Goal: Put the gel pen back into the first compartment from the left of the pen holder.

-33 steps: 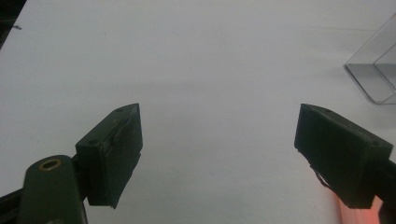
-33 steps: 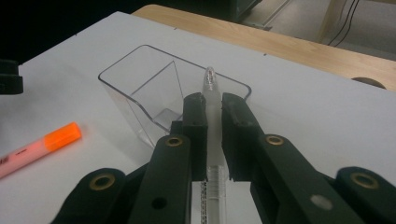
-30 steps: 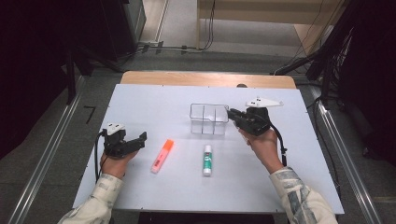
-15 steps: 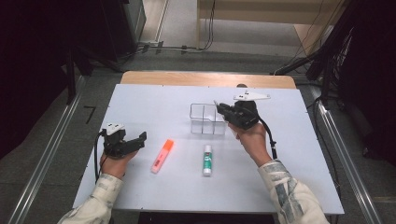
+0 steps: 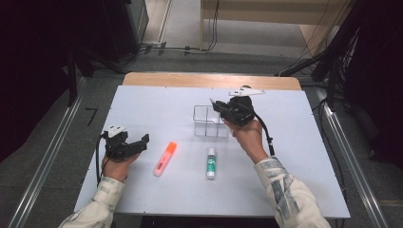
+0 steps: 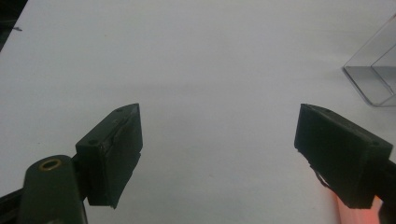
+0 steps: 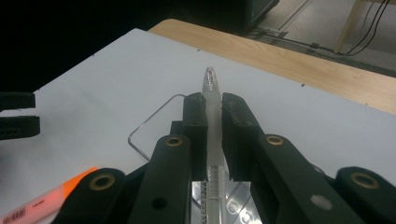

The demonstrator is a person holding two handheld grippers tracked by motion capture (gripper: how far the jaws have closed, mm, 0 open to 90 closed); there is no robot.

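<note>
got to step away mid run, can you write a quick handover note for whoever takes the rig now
Right claw: shut on a clear pen, held over the clear organiser box.
Left claw: open, holding nothing, resting at the table's left.
Orange highlighter and glue stick lie on the table in front of the box.
Done: pen picked up.
Left: probably put the pen into the box, then the other two.

In the right gripper view the jaws cover the middle of the clear pen (image 7: 211, 88); the orange highlighter (image 7: 42, 201) runs off the bottom edge. In the left gripper view the clear box (image 6: 373, 74) is cut by the right edge; in the high view the pen is too small to tell.
</note>
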